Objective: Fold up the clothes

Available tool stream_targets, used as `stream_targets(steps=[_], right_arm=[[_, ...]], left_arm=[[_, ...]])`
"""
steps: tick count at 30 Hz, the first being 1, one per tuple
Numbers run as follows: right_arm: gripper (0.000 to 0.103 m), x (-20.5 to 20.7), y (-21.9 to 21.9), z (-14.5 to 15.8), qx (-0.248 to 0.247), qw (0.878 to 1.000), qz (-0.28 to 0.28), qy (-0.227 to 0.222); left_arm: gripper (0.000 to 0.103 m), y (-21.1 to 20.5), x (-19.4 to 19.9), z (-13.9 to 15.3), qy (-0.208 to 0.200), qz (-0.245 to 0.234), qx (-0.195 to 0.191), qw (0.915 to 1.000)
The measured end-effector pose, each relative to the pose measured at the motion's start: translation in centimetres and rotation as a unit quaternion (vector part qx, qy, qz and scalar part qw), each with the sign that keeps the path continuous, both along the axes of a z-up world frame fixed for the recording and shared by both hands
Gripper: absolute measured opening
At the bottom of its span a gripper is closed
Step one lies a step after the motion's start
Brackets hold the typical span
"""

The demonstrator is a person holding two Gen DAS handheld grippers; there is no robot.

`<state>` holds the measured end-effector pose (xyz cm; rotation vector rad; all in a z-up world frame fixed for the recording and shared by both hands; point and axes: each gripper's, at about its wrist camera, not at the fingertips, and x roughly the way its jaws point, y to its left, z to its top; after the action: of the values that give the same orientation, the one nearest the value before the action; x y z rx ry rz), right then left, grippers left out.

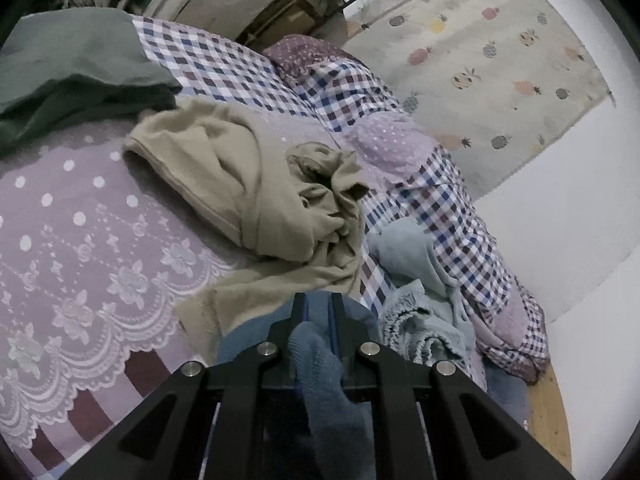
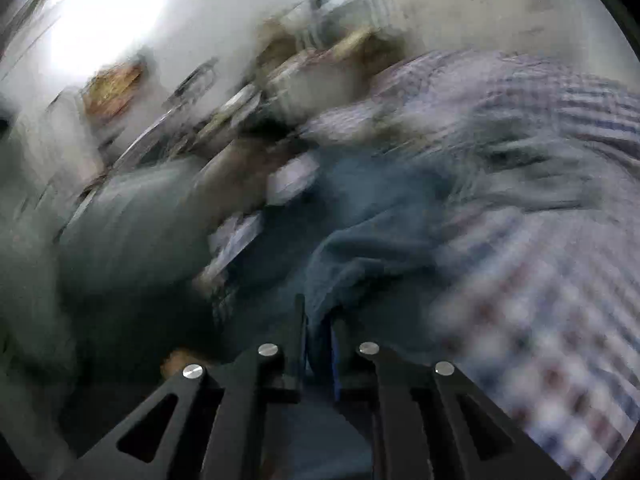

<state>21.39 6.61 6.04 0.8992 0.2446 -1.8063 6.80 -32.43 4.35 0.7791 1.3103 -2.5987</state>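
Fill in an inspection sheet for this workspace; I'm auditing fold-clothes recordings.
Surface: bed with lilac lace cover and checked quilt.
Job's things: blue garment; crumpled khaki garment; pale blue garment; dark green garment.
Clutter: boxes behind the bed.
Grippers: left gripper shut on blue garment; right gripper shut on blue cloth, view blurred.
Cables: nothing seen.
Surroundings: pineapple-print hanging, white wall.

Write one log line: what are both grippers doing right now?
left gripper: shut on blue cloth | right gripper: shut on blue cloth | tan garment: unfolded on bed
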Motion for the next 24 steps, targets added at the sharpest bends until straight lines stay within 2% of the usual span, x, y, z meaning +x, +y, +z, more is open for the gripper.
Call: stream_targets(steps=[3, 5, 7, 8, 9, 11, 12, 13, 14, 16, 18, 20, 22, 24], right_arm=[[0.013, 1.1, -2.7, -2.5, 0.064, 0.996, 0.051, -0.032], [0.019, 0.7, -2.6, -2.9, 0.074, 0.995, 0.047, -0.042], [0.036, 0.3, -1.6, -1.7, 0.042, 0.997, 0.042, -0.049], [0.050, 0.2, -1.1, -1.1, 0.024, 0.998, 0.040, -0.052], [0.056, 0.0, -0.6, -0.4, 0.005, 0.998, 0.039, -0.056], [0.057, 0.0, 0.6, 1.1, -0.045, 0.996, 0.046, -0.056], [0.062, 0.0, 1.5, 1.9, -0.073, 0.995, 0.041, -0.049], [0.066, -0.2, 2.4, 2.6, -0.101, 0.993, 0.032, -0.041], [0.073, -1.1, 3.4, 3.3, -0.122, 0.992, -0.003, -0.025], [0.074, -3.8, 4.8, 2.4, -0.107, 0.989, -0.101, -0.026], [0.074, -6.3, 5.8, 1.2, -0.089, 0.978, -0.185, -0.041], [0.073, -8.5, 6.5, -0.4, -0.093, 0.963, -0.241, -0.076], [0.068, -9.6, 6.3, -1.3, -0.109, 0.957, -0.250, -0.100], [0.056, -10.3, 5.6, -1.9, -0.096, 0.959, -0.248, -0.100]], left_arm=[[0.009, 0.2, -0.1, 0.3, -0.004, -0.003, -0.022, 0.9997], [0.009, 0.4, -0.1, 0.4, -0.009, -0.004, -0.040, 0.9991], [0.009, 0.4, -0.2, 0.5, -0.013, -0.004, -0.049, 0.9987], [0.009, 0.3, -0.1, 0.5, -0.014, -0.003, -0.050, 0.9987], [0.009, 0.1, -0.1, 0.5, -0.014, -0.001, -0.050, 0.9986], [0.009, -0.2, 0.1, 0.6, -0.012, 0.003, -0.051, 0.9986], [0.009, -0.3, 0.2, 0.7, -0.010, 0.005, -0.051, 0.9986], [0.009, -0.5, 0.3, 0.8, -0.008, 0.006, -0.051, 0.9987], [0.009, -0.6, 0.5, 0.8, -0.006, 0.007, -0.050, 0.9987], [0.009, -0.7, 0.5, 0.8, -0.005, 0.003, -0.049, 0.9988], [0.009, -0.7, 0.4, 0.7, -0.005, -0.001, -0.047, 0.9989], [0.009, -0.7, 0.4, 0.7, -0.005, -0.005, -0.043, 0.9991], [0.009, -0.8, 0.4, 0.7, -0.005, -0.009, -0.040, 0.9992], [0.009, -0.9, 0.4, 0.7, -0.005, -0.012, -0.036, 0.9993]])
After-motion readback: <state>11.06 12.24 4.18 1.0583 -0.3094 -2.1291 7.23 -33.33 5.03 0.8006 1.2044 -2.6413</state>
